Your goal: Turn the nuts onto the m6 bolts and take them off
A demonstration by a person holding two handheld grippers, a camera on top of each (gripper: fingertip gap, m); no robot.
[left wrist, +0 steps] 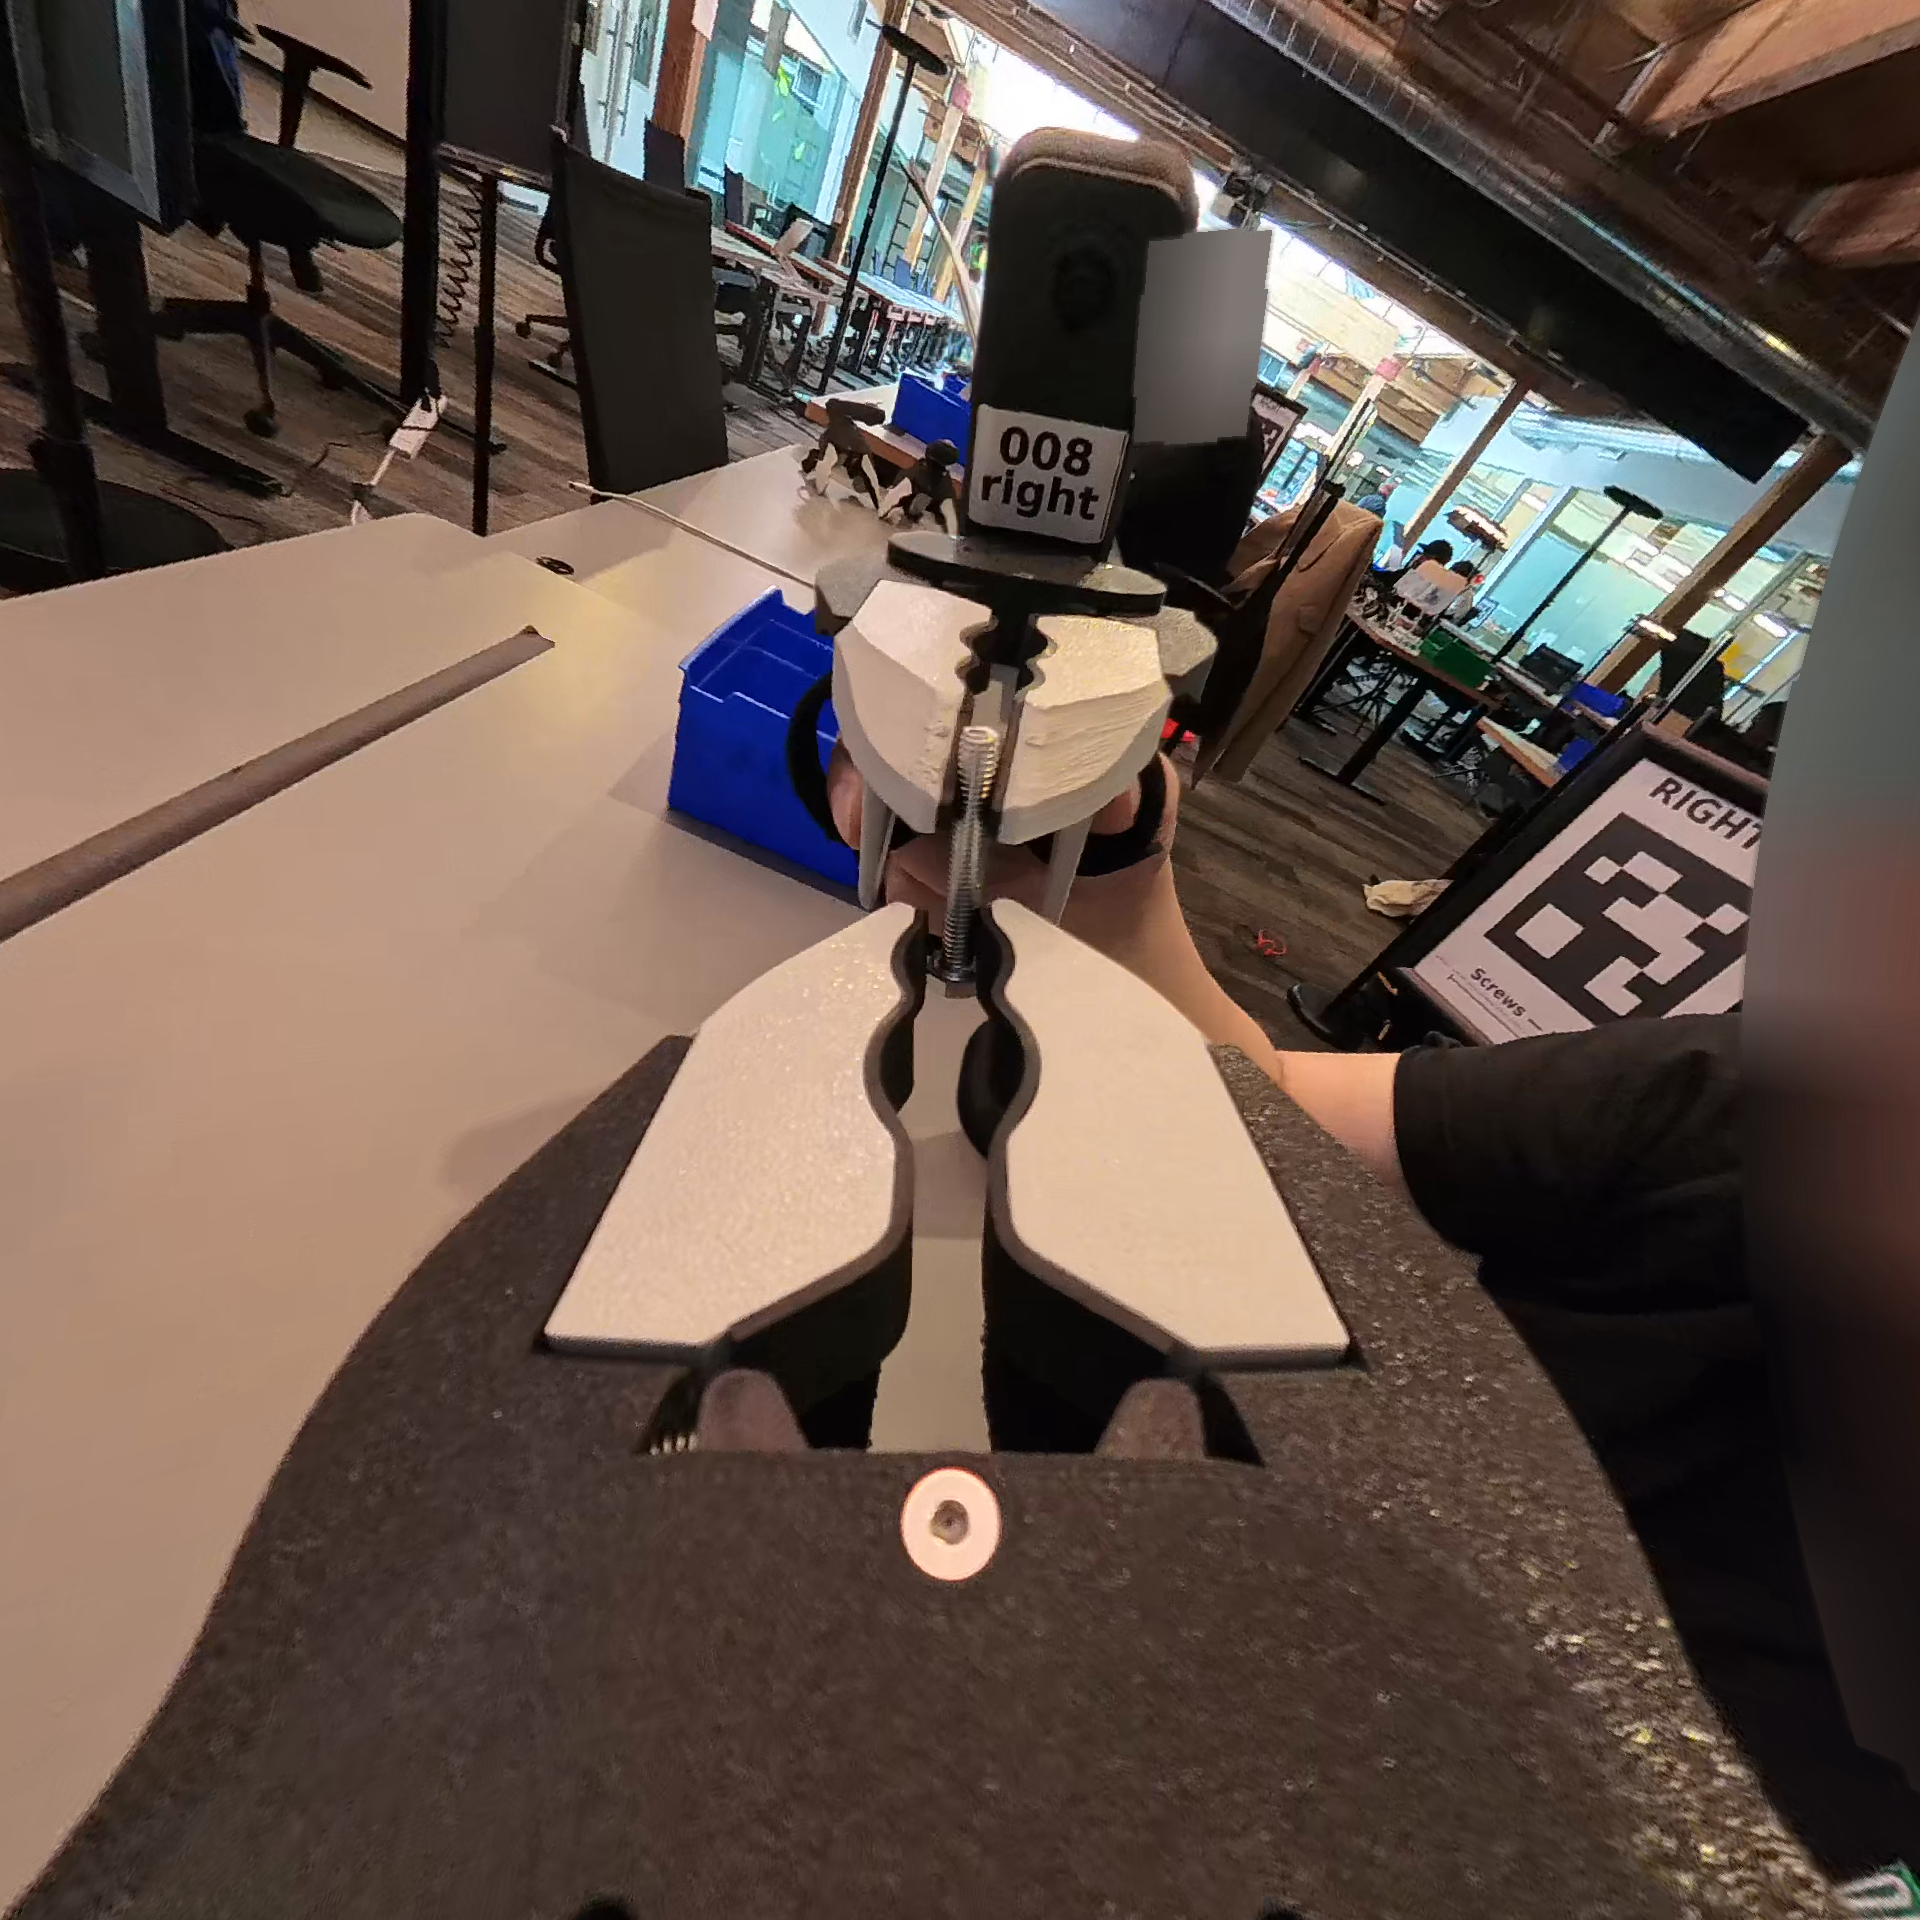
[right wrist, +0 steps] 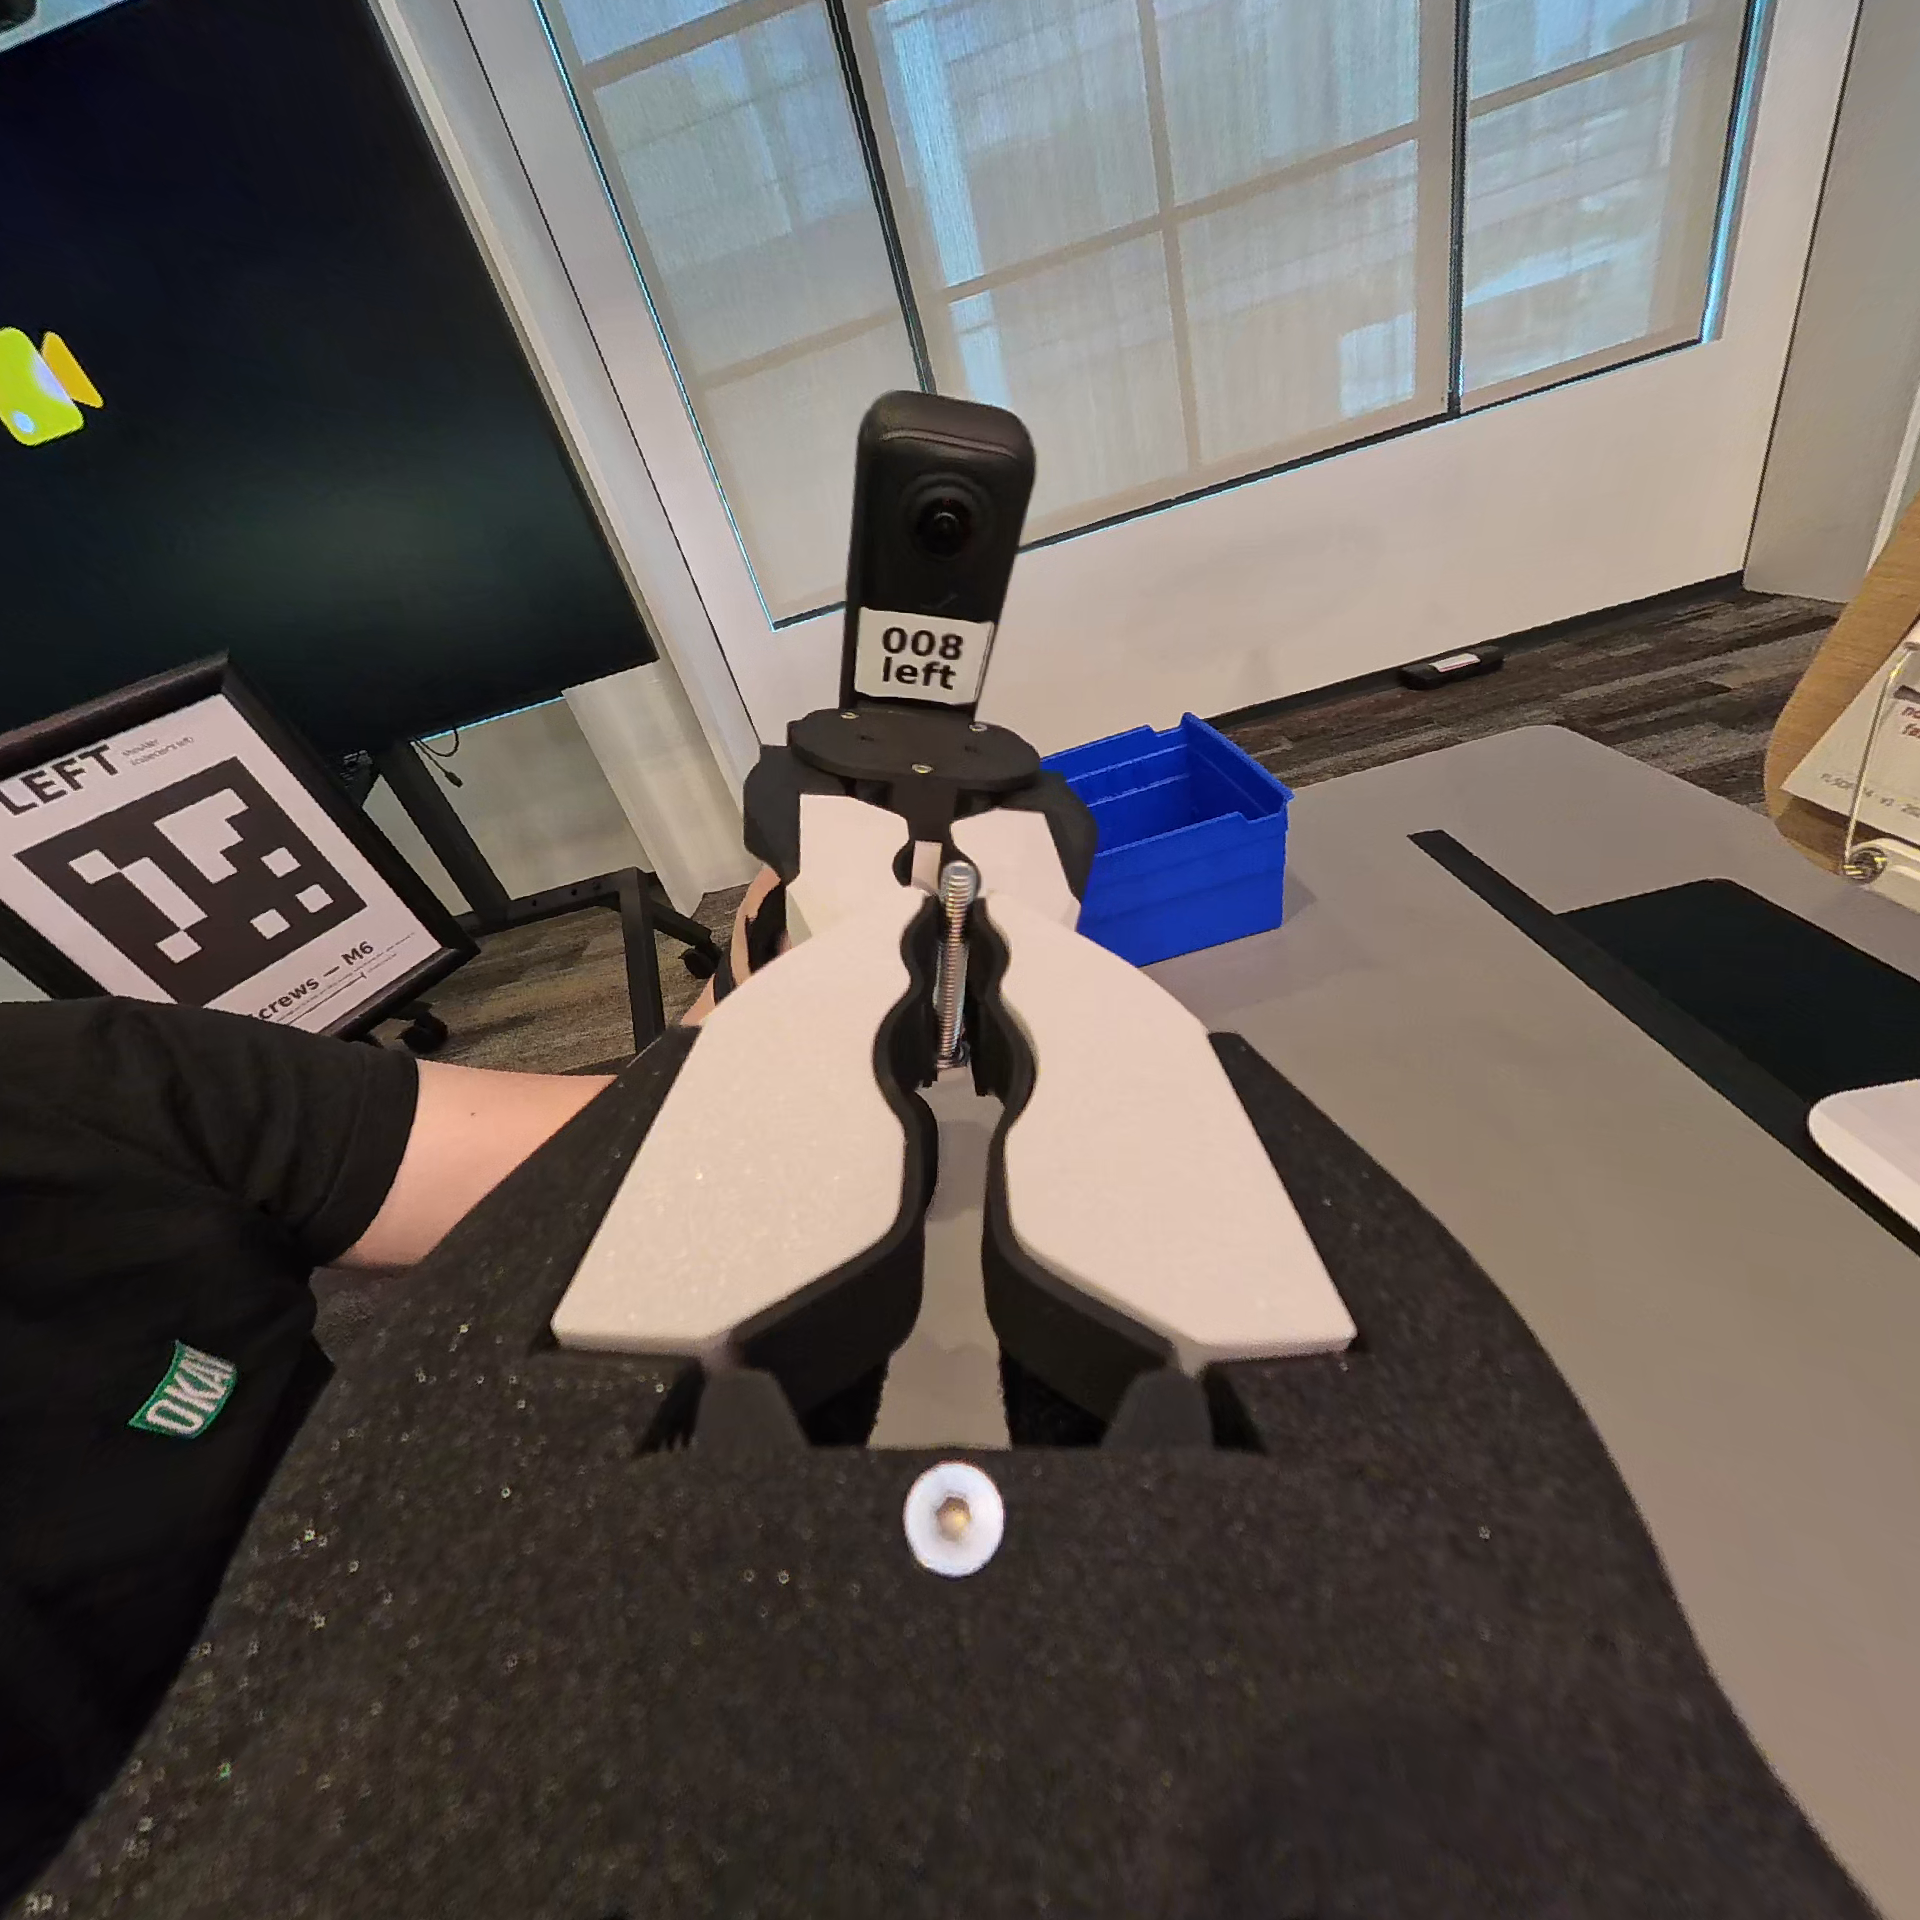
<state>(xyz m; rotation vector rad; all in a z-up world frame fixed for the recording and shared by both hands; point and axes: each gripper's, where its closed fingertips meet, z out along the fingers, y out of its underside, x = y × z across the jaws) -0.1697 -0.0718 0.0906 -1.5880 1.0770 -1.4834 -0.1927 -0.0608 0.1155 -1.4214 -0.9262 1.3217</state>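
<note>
A blue bin sits on the grey table at two o'clock, a dark screen at ten.

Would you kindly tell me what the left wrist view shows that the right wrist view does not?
Only the left wrist view shows the nut pinched at the tips of the left tongs, and an open workspace with office chairs behind. Only the right wrist view shows a dark screen and a large window; there the bolt's lower end sits in the right tongs. Both share the threaded bolt spanning the two facing tongs, a blue bin, the grey table and a marker sign on a stand.
</note>
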